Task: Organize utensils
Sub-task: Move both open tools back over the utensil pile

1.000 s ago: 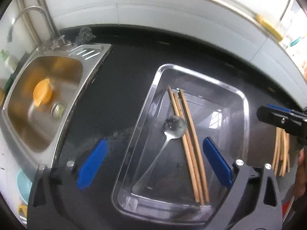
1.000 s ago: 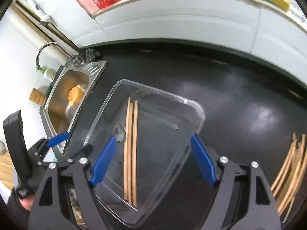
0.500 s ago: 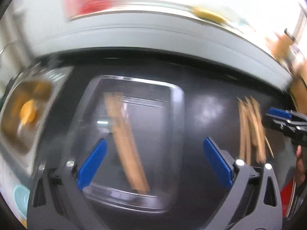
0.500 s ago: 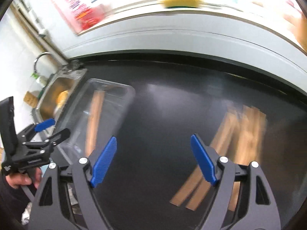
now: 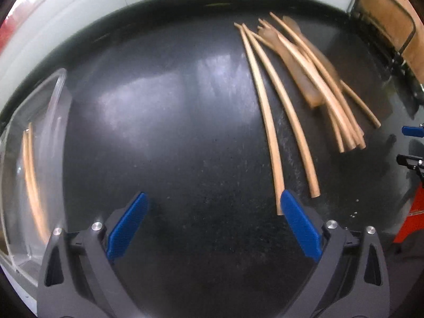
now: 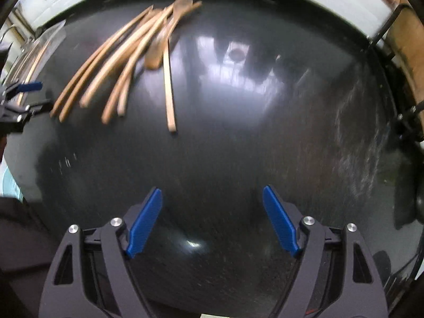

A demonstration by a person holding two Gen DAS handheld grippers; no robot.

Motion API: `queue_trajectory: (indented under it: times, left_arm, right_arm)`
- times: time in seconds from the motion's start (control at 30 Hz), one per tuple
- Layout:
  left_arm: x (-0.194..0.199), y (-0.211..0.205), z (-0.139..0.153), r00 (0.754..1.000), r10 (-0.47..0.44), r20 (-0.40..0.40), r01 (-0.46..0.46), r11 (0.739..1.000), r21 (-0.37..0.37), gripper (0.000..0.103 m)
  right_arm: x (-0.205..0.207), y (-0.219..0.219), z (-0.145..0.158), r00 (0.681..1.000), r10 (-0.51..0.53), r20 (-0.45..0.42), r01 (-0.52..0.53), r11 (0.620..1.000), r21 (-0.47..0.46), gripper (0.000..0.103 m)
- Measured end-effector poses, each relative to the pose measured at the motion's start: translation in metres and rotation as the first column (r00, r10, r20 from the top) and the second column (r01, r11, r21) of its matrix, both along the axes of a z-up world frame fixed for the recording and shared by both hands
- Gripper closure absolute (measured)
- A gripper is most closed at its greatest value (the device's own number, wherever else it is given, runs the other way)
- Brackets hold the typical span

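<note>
Several loose wooden chopsticks (image 5: 288,98) lie fanned on the black counter, with a wooden fork (image 5: 288,55) among them. They also show in the right wrist view (image 6: 124,55) at upper left. A clear plastic tray (image 5: 34,164) at the far left holds a few chopsticks (image 5: 30,169). My left gripper (image 5: 212,212) is open and empty, its right fingertip beside the near end of one chopstick. My right gripper (image 6: 212,209) is open and empty over bare counter, well in front of the pile.
A dark wire rack (image 5: 384,18) stands at the back right by a wooden board. The white wall edge (image 5: 106,8) runs along the back of the counter. The left gripper's tips (image 6: 21,98) show at the left of the right wrist view.
Both grippers have swung right, away from the tray and sink, toward the loose chopstick pile. The tray has slid to the left edge of view. Both stayed open.
</note>
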State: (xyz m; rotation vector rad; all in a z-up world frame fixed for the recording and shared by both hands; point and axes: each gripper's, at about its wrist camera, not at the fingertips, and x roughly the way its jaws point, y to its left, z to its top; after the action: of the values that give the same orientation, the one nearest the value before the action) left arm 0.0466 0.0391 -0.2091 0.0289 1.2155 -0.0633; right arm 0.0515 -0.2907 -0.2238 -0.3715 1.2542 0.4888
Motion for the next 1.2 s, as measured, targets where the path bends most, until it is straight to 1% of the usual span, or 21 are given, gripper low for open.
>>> queue_trajectory:
  times: [0.03,0.07,0.17,0.23,0.3,0.4,0.47,0.5,0.57,0.6,0.63,0.7,0.77,0.83,0.97,1.13,1.2]
  left_arm:
    - [0.002,0.001,-0.001,1.0,-0.001,0.001,0.001,1.0,-0.003,0.005]
    - [0.005,0.002,-0.001,1.0,-0.004,0.005,0.004,1.0,-0.005,0.005]
    - [0.014,0.006,-0.007,0.999,-0.039,0.0,0.039,0.998,0.047,0.005]
    - [0.02,0.011,-0.007,0.999,-0.046,0.006,0.045,0.999,0.029,0.005]
    - [0.031,0.012,-0.007,0.999,-0.047,-0.016,0.047,0.999,0.017,0.005]
    - [0.04,0.012,0.006,0.998,-0.056,0.015,0.056,0.998,-0.015,0.005]
    - [0.049,0.01,0.012,0.998,-0.057,0.034,0.06,0.996,-0.07,0.005]
    - [0.052,0.009,0.011,0.998,-0.059,0.034,0.061,0.995,-0.077,0.005]
    - [0.065,0.003,0.0,0.997,-0.081,0.002,0.081,0.995,-0.059,0.005]
    - [0.068,0.0,-0.004,0.996,-0.09,-0.009,0.089,0.995,-0.049,0.005]
    - [0.072,-0.004,-0.005,0.993,-0.114,0.005,0.114,0.993,-0.024,0.005]
    - [0.08,-0.011,-0.006,0.988,-0.154,0.013,0.154,0.988,0.004,0.005]
    - [0.09,-0.012,-0.007,0.985,-0.173,0.024,0.172,0.985,0.023,0.005]
    - [0.105,-0.013,-0.008,0.984,-0.173,0.035,0.172,0.985,0.022,0.005]
    - [0.132,-0.018,-0.009,0.981,-0.184,0.057,0.183,0.983,0.021,0.005]
    - [0.156,-0.029,-0.01,0.972,-0.22,0.081,0.219,0.975,0.018,0.005]
    - [0.159,-0.033,-0.011,0.968,-0.235,0.092,0.234,0.972,0.02,0.005]
  right_arm:
    - [-0.001,0.001,-0.002,1.0,0.016,0.005,-0.016,1.0,0.003,0.028]
    - [0.001,0.003,-0.003,0.999,0.033,0.018,-0.033,0.999,0.025,0.028]
    - [0.015,0.013,-0.005,0.997,0.059,0.051,-0.062,0.997,0.05,0.028]
    - [0.027,0.022,-0.006,0.996,0.07,0.062,-0.073,0.996,0.058,0.028]
    - [0.037,0.034,-0.004,0.994,0.091,0.054,-0.094,0.994,0.052,0.028]
    - [0.042,0.048,0.002,0.989,0.132,0.068,-0.136,0.99,0.046,0.028]
    - [0.045,0.049,0.006,0.989,0.132,0.064,-0.136,0.989,0.059,0.028]
    - [0.048,0.053,0.005,0.989,0.134,0.063,-0.137,0.989,0.053,0.028]
    - [0.052,0.053,0.001,0.988,0.138,0.062,-0.141,0.989,0.038,0.028]
    - [0.056,0.055,0.001,0.989,0.134,0.063,-0.137,0.989,0.049,0.028]
    - [0.059,0.055,0.001,0.99,0.126,0.071,-0.13,0.99,0.053,0.028]
    - [0.068,0.057,0.0,0.989,0.123,0.084,-0.129,0.99,0.063,0.028]
    - [0.08,0.061,0.001,0.987,0.125,0.1,-0.132,0.989,0.073,0.028]
    - [0.102,0.069,0.0,0.985,0.135,0.112,-0.145,0.986,0.082,0.028]
    - [0.13,0.093,0.001,0.97,0.203,0.132,-0.216,0.972,0.094,0.029]
    - [0.145,0.117,0.006,0.946,0.292,0.143,-0.307,0.946,0.101,0.046]
    - [0.146,0.122,0.006,0.938,0.313,0.148,-0.329,0.938,0.104,0.048]
